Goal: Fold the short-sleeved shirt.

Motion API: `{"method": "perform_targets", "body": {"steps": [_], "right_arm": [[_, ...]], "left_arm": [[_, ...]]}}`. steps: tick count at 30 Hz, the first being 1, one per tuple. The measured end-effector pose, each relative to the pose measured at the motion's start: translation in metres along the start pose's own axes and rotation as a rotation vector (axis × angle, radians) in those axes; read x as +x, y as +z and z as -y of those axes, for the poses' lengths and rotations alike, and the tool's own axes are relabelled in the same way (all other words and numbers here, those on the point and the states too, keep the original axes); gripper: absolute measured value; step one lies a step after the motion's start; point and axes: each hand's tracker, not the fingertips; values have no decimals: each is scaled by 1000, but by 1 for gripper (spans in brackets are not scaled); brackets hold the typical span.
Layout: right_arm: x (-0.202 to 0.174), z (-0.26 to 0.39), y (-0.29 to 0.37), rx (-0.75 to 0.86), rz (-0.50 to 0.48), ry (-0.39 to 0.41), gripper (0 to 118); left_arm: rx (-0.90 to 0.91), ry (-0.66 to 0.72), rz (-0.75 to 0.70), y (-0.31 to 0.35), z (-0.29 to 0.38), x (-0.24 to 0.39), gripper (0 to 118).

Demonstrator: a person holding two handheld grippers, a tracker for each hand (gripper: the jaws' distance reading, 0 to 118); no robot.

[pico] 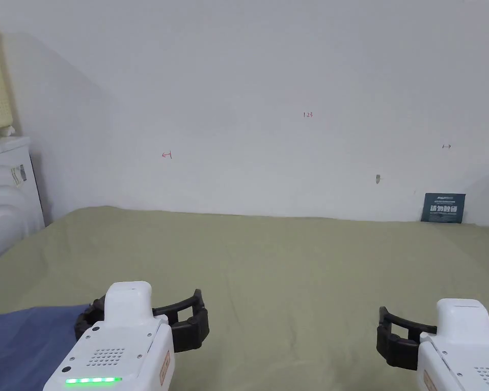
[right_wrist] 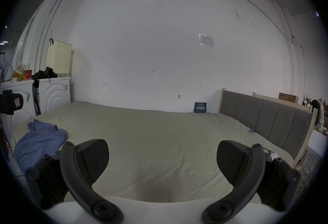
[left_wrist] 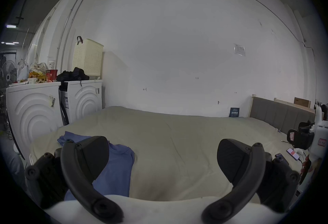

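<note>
Hovering: both grippers sit above the bed [pico: 289, 264], nothing grasped, fold not started.
Left gripper [left_wrist: 162, 158]: jaws spread wide, empty; bare sheet between them, shirt's edge just beside and under the left-hand jaw.
Right gripper [right_wrist: 162, 158]: jaws spread wide, empty, over bare sheet, well apart from the shirt.
Shirt [right_wrist: 39, 140]: blue short-sleeved, lies rumpled at the bed's left edge near the washing machines [left_wrist: 83, 98]; collar faces the wall, one sleeve bunched up.
Step, my read: reach and grab. Best to take it at both shoulders, drag it to the open middle of the bed and spread it flat before any fold.
Watch: pinch only the shirt layer, not the sheet under it; right gripper has the longer reach.
Writing: small red marks on the wall, dark sign [pico: 443, 207] at the wall's foot, stickers on the washers, all too small to make out.
</note>
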Motion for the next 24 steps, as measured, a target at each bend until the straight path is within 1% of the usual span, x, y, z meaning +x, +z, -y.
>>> {"method": "perform_targets", "body": {"steps": [10,13,15,16,17,18,19,20,21,22,24], "right_arm": [[-2,-7,-3,1,0,24,118],[-3,-5,-3,3,4,32,117],[-2,-2,-3,-13,-14,18,116],[0,2,-3,-22,-41,0,110],[0,3,-2,-25,-33,6,80],[-2,7,-2,-38,-8,30,38],[-4,12,-2,-91,32,52,0],[-5,12,3,-53,22,43,0],[-2,14,4,-76,2,18,0],[-1,15,5,-99,-15,13,0],[-6,15,7,-108,-4,33,0]], "left_arm": [[5,-20,-14,-6,-1,3,118],[-2,2,5,-4,-3,1,118],[-3,6,20,-1,-1,0,118],[0,-8,15,0,1,1,113],[13,-31,3,1,2,3,89],[27,-74,-26,0,6,5,38],[7,-97,-52,-1,9,5,0],[17,-50,-15,1,11,1,0],[-2,-30,10,1,11,-2,0],[-14,-31,14,0,13,-2,0],[-27,-57,1,-2,14,-1,0]]}}
